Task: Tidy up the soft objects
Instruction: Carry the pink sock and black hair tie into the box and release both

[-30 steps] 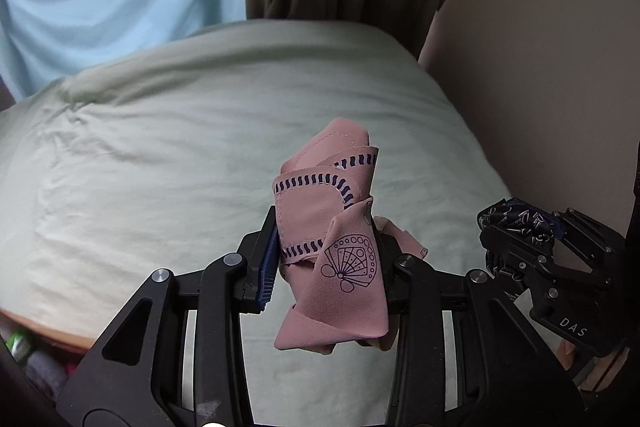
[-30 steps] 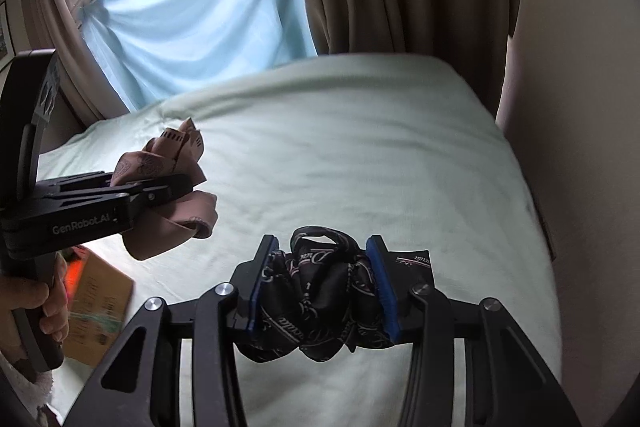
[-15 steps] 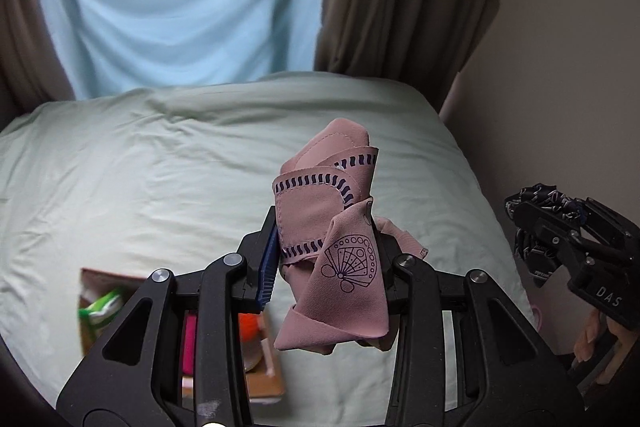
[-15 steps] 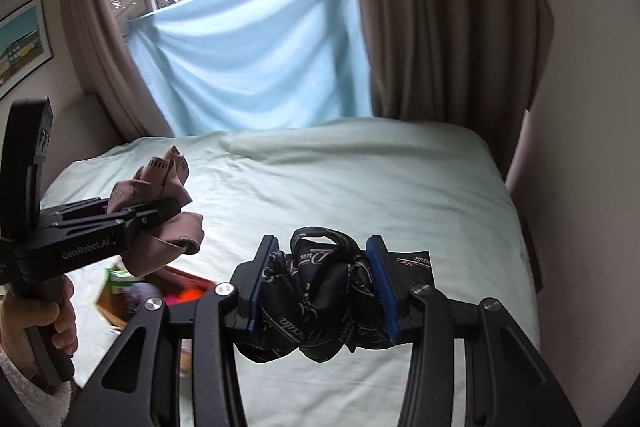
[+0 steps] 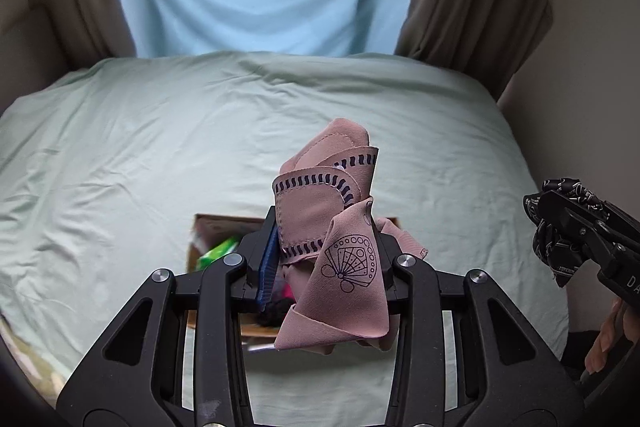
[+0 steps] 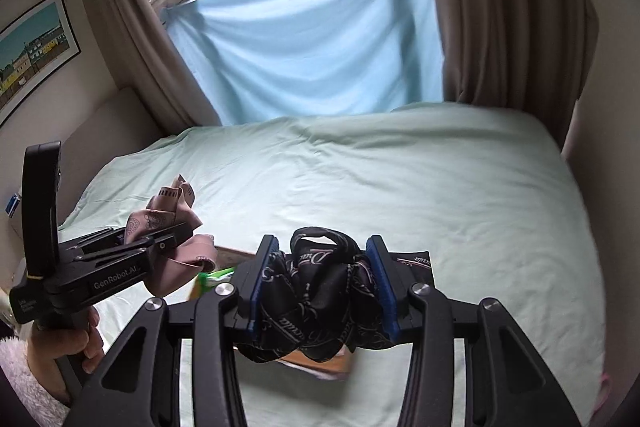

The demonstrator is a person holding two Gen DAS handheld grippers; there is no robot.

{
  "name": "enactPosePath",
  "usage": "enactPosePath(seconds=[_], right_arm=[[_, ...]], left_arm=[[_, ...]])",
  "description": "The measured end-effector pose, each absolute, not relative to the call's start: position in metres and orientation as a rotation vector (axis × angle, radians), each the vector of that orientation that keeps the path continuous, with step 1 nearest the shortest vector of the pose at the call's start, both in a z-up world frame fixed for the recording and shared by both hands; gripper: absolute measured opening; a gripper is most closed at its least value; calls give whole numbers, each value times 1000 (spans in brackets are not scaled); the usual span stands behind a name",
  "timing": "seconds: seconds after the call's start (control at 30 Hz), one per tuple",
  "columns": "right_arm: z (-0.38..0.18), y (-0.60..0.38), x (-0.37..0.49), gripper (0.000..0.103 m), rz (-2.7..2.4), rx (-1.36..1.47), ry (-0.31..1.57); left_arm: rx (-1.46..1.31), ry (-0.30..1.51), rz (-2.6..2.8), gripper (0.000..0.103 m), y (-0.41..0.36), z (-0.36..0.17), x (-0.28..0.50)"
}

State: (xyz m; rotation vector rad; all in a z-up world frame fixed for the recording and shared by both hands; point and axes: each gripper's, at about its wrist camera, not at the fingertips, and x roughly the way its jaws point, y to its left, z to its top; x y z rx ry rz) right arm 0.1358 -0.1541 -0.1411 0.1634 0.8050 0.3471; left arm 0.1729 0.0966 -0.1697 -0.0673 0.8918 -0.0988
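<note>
My left gripper is shut on a bunched pink scarf with dark stitching and a fan print, held in the air above a cardboard box. The same gripper and pink scarf show at the left of the right wrist view. My right gripper is shut on a crumpled black scarf with white lettering, held above the box. It also appears at the right edge of the left wrist view. The box holds a green packet and other soft items, mostly hidden.
A bed with a pale green sheet fills both views. A light blue cloth hangs over the window behind it, with brown curtains on each side. A wall runs close along the bed's right side.
Both grippers have moved leftward and pulled back over the bed with their scarves held. The cardboard box has come into view beneath them, and the window now shows.
</note>
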Motion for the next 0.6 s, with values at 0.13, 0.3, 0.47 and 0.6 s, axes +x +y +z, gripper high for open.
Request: enactPosePath(seconds=[0.13,0.3,0.47,0.6], right_arm=[[-153,-115,136,41,339,176,842],[-175,-82,144,42,316,219,897],[-205,-59,153,41,290,256,974],[-232,-48,166,41,268,258,1043]], left_arm=[[-57,930,-99,33,130,-187,174],[-43,992,-103,33,157,-216,181],[-41,1065,-121,33,167,-249,193],[-47,1114,-140,33,166,-275,209]])
